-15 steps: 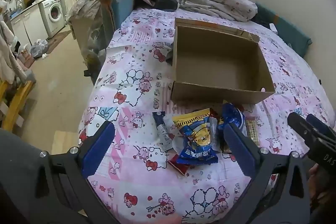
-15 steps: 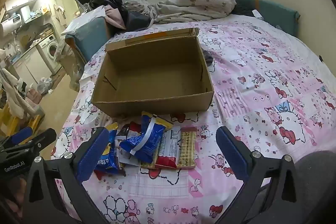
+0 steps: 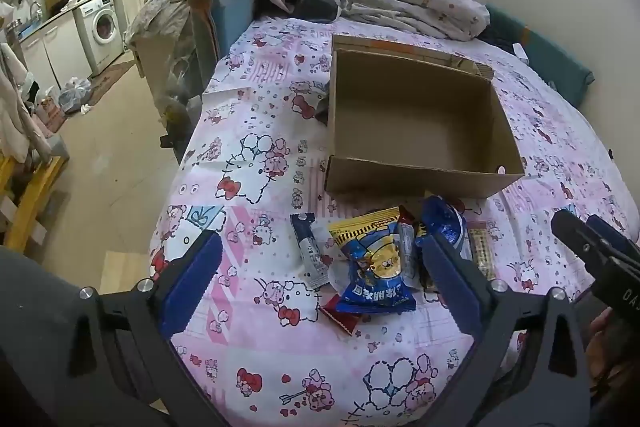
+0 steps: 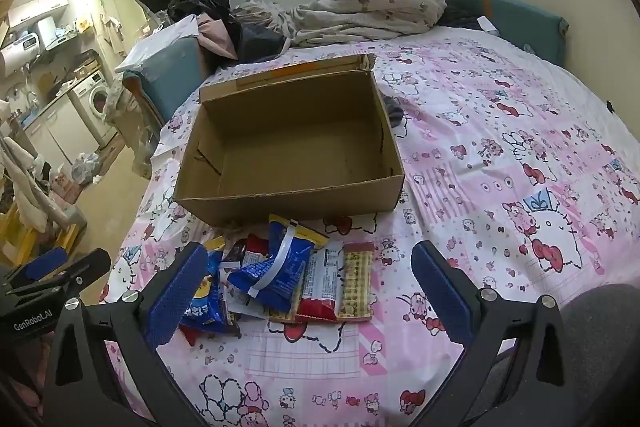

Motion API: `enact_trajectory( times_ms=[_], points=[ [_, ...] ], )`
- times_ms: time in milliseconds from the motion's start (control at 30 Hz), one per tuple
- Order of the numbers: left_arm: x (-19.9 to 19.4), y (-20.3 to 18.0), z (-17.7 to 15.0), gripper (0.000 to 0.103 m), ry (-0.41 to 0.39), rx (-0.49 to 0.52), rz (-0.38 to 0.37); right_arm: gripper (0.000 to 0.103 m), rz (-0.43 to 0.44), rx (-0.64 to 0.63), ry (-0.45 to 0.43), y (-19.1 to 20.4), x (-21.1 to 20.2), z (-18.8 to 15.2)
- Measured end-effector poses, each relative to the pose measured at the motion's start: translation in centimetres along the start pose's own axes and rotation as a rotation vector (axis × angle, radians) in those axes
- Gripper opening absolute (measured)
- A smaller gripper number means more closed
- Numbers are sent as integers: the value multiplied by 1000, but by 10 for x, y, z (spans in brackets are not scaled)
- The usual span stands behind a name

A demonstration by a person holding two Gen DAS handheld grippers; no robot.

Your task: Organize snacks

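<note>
An empty cardboard box (image 3: pixel 416 131) (image 4: pixel 296 147) stands open on the pink patterned bedsheet. A heap of snack packets lies just in front of it: a blue and yellow bag (image 3: pixel 376 267), a grey stick pack (image 3: pixel 308 247), a blue bag with a white stripe (image 4: pixel 276 271), a red and white bar (image 4: pixel 322 283) and a tan cracker bar (image 4: pixel 356 281). My left gripper (image 3: pixel 320 287) hovers open above the near side of the heap. My right gripper (image 4: pixel 308 295) is open too, with the packets seen between its wide fingers, not touching them.
A crumpled duvet (image 4: pixel 360 7) and clothes lie at the bed's far end, with a teal cushion (image 4: pixel 508 15) by the wall. The bed edge drops to the floor on the left, where a washing machine (image 3: pixel 100 27) and a yellow rack (image 3: pixel 28 195) stand.
Both views are almost the same as before. The grippers hold their place over the heap and nothing has been picked up.
</note>
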State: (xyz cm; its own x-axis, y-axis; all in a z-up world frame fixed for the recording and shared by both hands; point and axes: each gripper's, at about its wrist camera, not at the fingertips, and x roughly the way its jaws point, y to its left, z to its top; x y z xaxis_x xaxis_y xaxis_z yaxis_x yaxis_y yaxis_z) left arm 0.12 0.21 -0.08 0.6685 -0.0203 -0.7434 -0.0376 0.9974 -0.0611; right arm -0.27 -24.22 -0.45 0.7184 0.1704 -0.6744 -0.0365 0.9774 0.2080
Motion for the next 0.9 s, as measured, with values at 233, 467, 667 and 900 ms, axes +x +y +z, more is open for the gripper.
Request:
enact_trajectory(
  times_ms=[233, 467, 667, 900],
  points=[
    [0, 0, 0, 99, -2, -1, 1, 103, -6, -2, -1, 3, 1, 0],
    [3, -4, 0, 100, 15, 11, -3, 103, -7, -2, -3, 3, 0, 1],
    [3, -6, 0, 100, 9, 15, -5, 103, -6, -4, -3, 3, 0, 0],
    [2, -5, 1, 100, 5, 1, -6, 103, -6, -7, 0, 3, -1, 1]
  ],
)
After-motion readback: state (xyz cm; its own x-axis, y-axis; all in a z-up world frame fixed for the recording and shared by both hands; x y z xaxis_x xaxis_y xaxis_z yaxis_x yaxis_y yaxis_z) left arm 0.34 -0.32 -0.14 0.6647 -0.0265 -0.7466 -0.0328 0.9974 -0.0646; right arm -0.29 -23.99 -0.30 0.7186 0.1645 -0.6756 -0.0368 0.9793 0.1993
